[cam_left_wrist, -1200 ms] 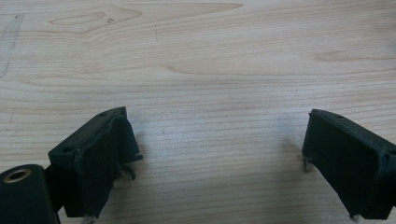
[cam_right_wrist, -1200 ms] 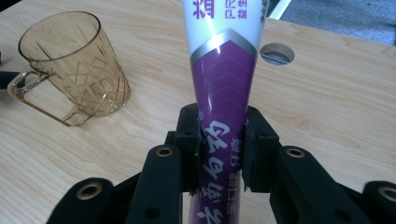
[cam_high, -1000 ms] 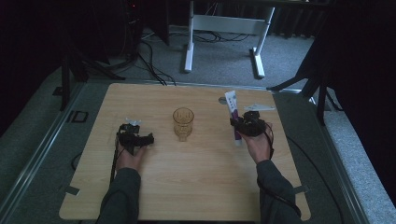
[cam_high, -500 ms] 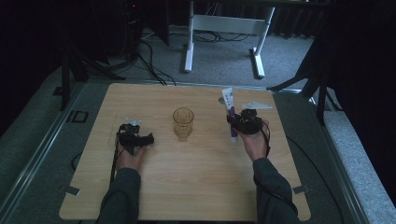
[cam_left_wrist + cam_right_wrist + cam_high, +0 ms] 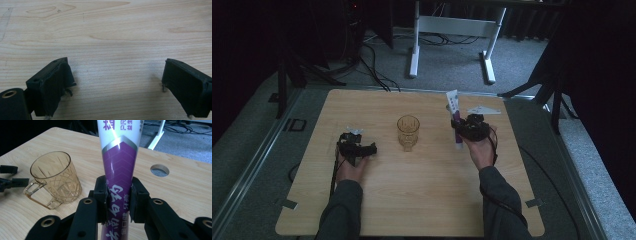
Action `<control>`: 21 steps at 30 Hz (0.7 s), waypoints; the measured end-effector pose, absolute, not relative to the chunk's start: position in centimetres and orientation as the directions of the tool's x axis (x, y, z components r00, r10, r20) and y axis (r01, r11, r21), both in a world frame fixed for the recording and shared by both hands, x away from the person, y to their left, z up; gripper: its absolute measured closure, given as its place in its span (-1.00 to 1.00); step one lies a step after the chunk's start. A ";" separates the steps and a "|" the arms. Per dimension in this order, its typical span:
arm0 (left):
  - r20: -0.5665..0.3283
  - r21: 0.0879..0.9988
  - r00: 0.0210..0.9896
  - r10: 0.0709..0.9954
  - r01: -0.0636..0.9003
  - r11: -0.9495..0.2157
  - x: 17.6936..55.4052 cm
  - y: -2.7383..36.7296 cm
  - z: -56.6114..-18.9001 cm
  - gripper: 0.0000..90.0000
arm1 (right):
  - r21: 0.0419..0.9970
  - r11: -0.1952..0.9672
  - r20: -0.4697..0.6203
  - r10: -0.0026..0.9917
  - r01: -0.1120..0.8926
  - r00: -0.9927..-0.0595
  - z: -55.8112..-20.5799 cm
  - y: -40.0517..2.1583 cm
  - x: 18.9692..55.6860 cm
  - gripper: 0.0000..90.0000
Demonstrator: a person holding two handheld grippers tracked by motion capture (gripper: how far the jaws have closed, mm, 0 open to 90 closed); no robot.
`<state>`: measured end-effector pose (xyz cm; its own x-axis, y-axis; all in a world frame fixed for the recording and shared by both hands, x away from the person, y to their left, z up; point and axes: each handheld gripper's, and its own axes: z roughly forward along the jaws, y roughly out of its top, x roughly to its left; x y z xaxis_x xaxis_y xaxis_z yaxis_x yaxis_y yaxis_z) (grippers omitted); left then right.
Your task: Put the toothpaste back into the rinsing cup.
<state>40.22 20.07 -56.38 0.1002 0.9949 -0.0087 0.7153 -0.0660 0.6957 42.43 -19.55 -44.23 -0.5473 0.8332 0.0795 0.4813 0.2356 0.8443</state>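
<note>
With the right gripper clamping the slick toothpaste tube low and the left gripper spread empty, the tube may tip, probably toward the glass mug.

left gripper low over the worktop, jaws spread wide, right gripper clamped on a tube, forearms apart

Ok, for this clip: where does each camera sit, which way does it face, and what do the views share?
High view: above the person's side, looking forward and down on the table; both forearms, left gripper and right gripper show.
Left gripper view: on the left gripper, facing bare wood between its open jaws.
Right gripper view: on the right gripper, looking along its jaws shut on the purple-and-white tube.
Shared: the tube and amber glass mug appear in the high and right gripper views.
</note>
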 end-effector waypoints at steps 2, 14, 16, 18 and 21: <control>-0.009 0.696 0.100 0.995 0.715 -0.066 40.2 20.1 -56.4 -0.83 | 0.848 0.232 0.081 0.832 0.477 -0.549 -44.1 -19.4 42.5 0.60; -0.009 0.696 0.101 0.995 0.715 -0.066 40.2 20.1 -56.4 -0.83 | 0.855 0.222 0.092 0.824 0.468 -0.559 -44.0 -18.5 42.9 0.60; -0.009 0.696 0.100 0.995 0.715 -0.066 40.2 20.1 -56.4 -0.83 | 0.853 0.231 0.086 0.822 0.467 -0.563 -44.0 -18.2 43.1 0.60; -0.008 0.696 0.101 0.995 0.715 -0.066 40.2 20.1 -56.4 -0.83 | 0.854 0.229 0.089 0.821 0.467 -0.564 -44.0 -18.0 43.2 0.60; -0.009 0.696 0.101 0.995 0.715 -0.067 40.2 20.1 -56.4 -0.83 | 0.855 0.226 0.092 0.819 0.466 -0.566 -43.9 -17.8 43.3 0.60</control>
<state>40.22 20.06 -56.38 0.1013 0.9948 -0.0085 0.7148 -0.0668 0.6962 43.31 -17.80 -43.95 -0.5658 0.8194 0.0916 0.4660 0.2262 0.8554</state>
